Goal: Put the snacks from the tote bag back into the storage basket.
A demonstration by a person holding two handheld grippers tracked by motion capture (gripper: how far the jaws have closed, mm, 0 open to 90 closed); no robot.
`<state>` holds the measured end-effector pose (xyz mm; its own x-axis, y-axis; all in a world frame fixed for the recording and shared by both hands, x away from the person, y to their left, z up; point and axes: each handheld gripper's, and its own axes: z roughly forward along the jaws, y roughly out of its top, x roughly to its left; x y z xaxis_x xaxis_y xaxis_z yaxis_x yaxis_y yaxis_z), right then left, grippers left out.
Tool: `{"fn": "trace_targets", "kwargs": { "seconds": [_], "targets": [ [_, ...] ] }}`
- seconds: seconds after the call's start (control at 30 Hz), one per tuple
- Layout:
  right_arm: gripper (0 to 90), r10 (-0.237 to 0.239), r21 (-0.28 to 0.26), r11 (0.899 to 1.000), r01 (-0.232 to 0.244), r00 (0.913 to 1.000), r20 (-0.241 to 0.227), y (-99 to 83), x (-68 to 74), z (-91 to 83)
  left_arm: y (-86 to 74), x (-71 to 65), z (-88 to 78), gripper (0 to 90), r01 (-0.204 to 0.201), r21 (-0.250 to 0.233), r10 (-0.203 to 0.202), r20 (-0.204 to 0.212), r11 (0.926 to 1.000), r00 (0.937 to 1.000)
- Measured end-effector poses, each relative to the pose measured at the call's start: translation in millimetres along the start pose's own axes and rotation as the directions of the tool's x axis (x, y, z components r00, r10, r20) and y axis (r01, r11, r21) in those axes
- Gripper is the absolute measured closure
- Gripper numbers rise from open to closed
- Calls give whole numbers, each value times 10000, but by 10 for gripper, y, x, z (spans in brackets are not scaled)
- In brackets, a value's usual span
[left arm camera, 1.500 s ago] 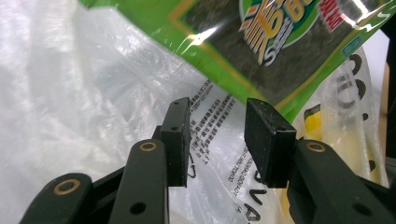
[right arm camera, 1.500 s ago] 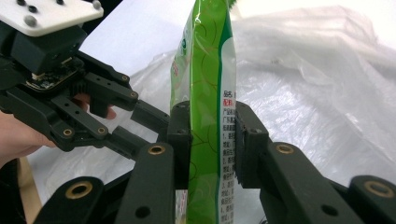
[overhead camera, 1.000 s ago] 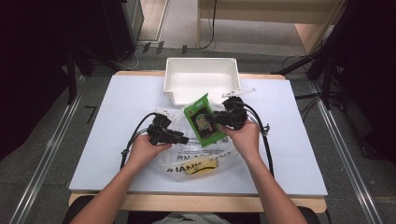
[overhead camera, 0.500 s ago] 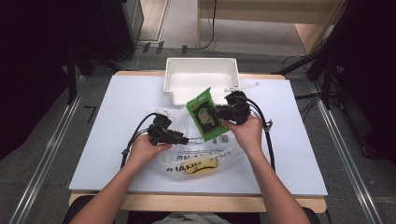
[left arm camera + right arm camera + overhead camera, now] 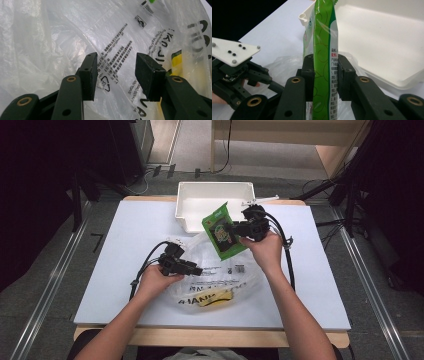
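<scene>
A green snack packet (image 5: 222, 231) hangs in the air just in front of the white bin (image 5: 215, 185), above a clear plastic bag (image 5: 235, 270). My right gripper (image 5: 232, 228) is shut on the packet; in the right gripper view the packet (image 5: 324, 45) stands upright, pinched between the pads of my right gripper (image 5: 325, 62). My left gripper (image 5: 198, 270) rests at the bag's left side. In the left gripper view it (image 5: 116, 62) stands open, with the printed bag film (image 5: 120, 42) behind the gap. Something yellow (image 5: 215, 298) lies inside the bag.
The white table (image 5: 125, 235) carries the bag near its front middle. The bin (image 5: 387, 45) looks empty in the right gripper view. My left gripper (image 5: 234, 72) with its white plate sits low to the left there. Black cables trail from both grippers.
My right gripper has lifted the green packet a little higher and nearer the bin. The left gripper and the bag have kept still.
</scene>
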<state>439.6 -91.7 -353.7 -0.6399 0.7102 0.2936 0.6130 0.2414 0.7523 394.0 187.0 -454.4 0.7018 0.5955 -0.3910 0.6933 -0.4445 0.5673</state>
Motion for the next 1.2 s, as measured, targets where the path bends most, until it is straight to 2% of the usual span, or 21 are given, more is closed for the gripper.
{"fn": "trace_targets", "kwargs": {
  "seconds": [0.4, 1.2],
  "targets": [
    [737, -109, -242, 9996, 116, 9995, 307, 242, -51, -20, -4, 2, 17, 540, 6, 57, -6, 8, 10000, 10000],
    [737, 99, -515, 9987, -49, 9952, 975, 739, -245, 134, -12, -8, 56, 541, -21, 200, 18, 114, 9998, 9999]
  ]
}}
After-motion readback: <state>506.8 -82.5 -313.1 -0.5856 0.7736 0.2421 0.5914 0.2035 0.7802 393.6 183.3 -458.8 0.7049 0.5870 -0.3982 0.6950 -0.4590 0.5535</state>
